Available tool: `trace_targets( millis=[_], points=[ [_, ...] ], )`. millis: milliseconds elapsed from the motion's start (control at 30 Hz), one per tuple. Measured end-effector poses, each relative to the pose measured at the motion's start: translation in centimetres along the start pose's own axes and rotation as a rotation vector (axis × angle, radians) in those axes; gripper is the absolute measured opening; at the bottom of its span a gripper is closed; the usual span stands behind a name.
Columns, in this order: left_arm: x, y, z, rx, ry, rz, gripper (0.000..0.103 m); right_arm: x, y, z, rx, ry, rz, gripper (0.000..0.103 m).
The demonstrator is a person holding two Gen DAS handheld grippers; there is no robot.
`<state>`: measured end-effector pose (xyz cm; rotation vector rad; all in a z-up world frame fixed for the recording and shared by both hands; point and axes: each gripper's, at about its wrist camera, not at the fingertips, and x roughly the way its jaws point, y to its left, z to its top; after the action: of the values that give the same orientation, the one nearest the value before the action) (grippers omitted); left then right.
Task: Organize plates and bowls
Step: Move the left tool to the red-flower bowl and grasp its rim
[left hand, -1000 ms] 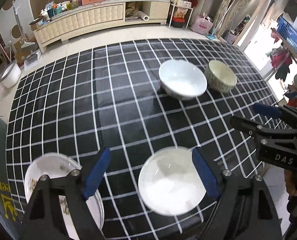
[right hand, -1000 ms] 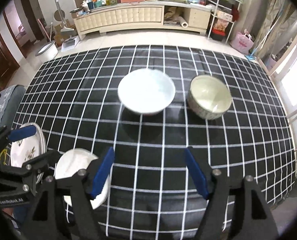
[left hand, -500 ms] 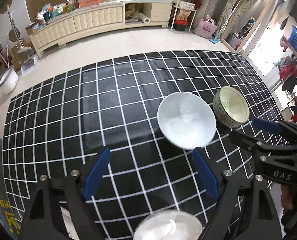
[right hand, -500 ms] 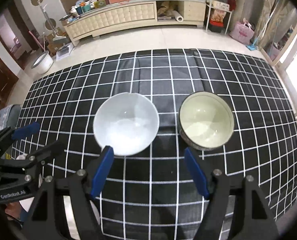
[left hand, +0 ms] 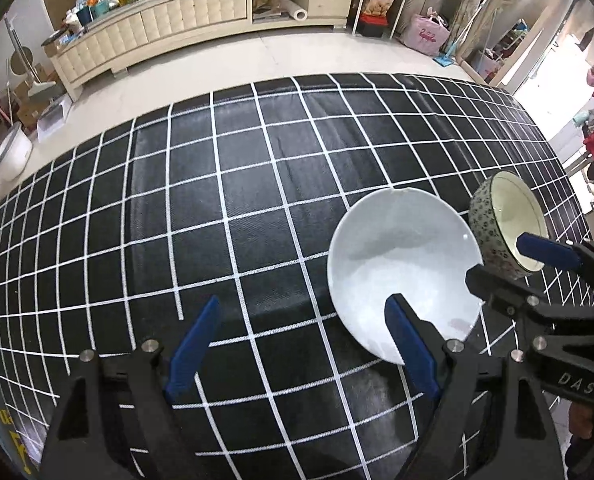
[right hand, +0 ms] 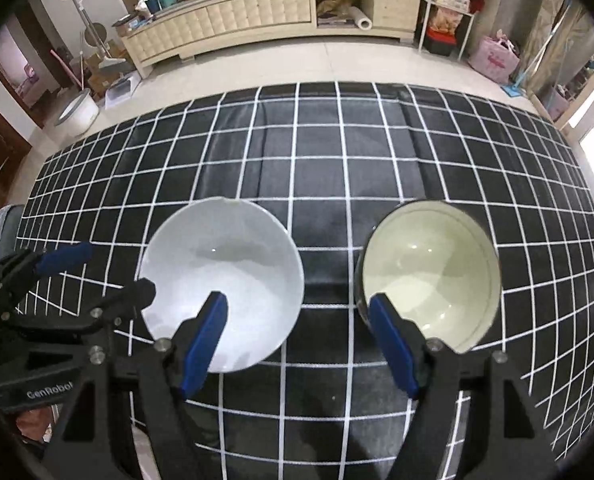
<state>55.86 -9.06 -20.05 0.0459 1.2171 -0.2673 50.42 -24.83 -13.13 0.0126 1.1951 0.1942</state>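
A white bowl (left hand: 401,276) (right hand: 225,276) and a patterned bowl with a cream inside (left hand: 505,224) (right hand: 429,276) stand side by side, a little apart, on the black grid-patterned tablecloth (left hand: 257,200) (right hand: 337,160). My left gripper (left hand: 303,302) (right hand: 117,268) is open and empty, and its right finger hangs over the white bowl's near rim. My right gripper (right hand: 297,300) (left hand: 497,258) is also open and empty above the gap between the bowls. One of its fingers overlaps each bowl's near edge. No plates are in view.
A long cream sideboard (left hand: 177,28) (right hand: 237,20) loaded with clutter lines the far wall beyond the table's far edge. A pink bag (left hand: 425,34) and a round white appliance (left hand: 9,152) sit on the floor. The cloth left of the white bowl is bare.
Both grippers moved forward over the table and lower. The two plates near the front edge dropped out of view, and the bowls now sit close under the fingers. Both grippers stayed open.
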Motion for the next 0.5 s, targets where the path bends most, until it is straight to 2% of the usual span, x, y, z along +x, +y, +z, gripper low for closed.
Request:
trace_targets(
  millis=[133, 200, 233, 267, 400, 500],
  points=[
    [0.9, 0.0, 0.3, 0.012, 0.025, 0.015, 0.082, 0.6, -0.1, 0.2, -0.006, 0.003, -0.02, 0.077],
    [1.4, 0.0, 0.5, 0.02, 0.038, 0.018, 0.073, 0.8, -0.2, 0.4, -0.009, 0.002, -0.022, 0.076],
    [1.7, 0.1, 0.5, 0.018, 0.05, 0.017, 0.06, 0.9, -0.2, 0.5, -0.01, 0.004, -0.026, 0.073],
    [1.9, 0.2, 0.6, 0.01, 0.058, 0.011, 0.054, 0.9, -0.3, 0.6, -0.011, 0.005, -0.036, 0.071],
    [1.9, 0.5, 0.5, 0.002, 0.053, -0.011, 0.053, 0.2, -0.4, 0.6, -0.039, -0.017, -0.048, 0.061],
    [1.9, 0.4, 0.3, 0.01, 0.049, -0.003, 0.053, -1.0, 0.3, 0.5, -0.081, -0.064, -0.077, 0.06]
  ],
)
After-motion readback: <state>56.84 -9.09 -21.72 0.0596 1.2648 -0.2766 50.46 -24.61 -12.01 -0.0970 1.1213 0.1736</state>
